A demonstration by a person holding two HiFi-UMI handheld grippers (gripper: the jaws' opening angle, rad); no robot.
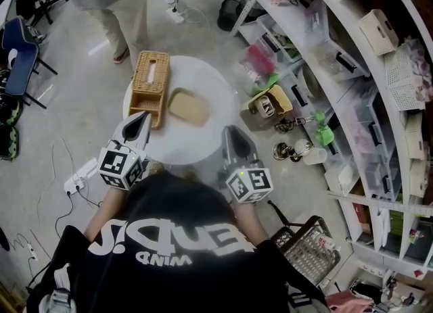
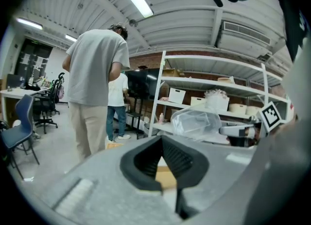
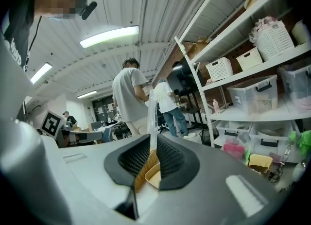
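Wicker box [image 1: 150, 78] and tan lid [image 1: 188, 107] sit on the white tabletop [image 1: 196, 142]. Left hand-held gripper [image 1: 144, 116] and right hand-held gripper [image 1: 230, 132] both have jaws together, empty. The left tip, just beside the box, could shove it askew.

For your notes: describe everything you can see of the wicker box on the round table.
The wicker box is long, rectangular and woven of tan-brown strands, with an oval slot in its top showing white inside. It lies flat on the left part of the white table, its long side running away from the person. A tan tray lies just right of it. The left hand-held gripper points at its near end; whether they touch cannot be told.
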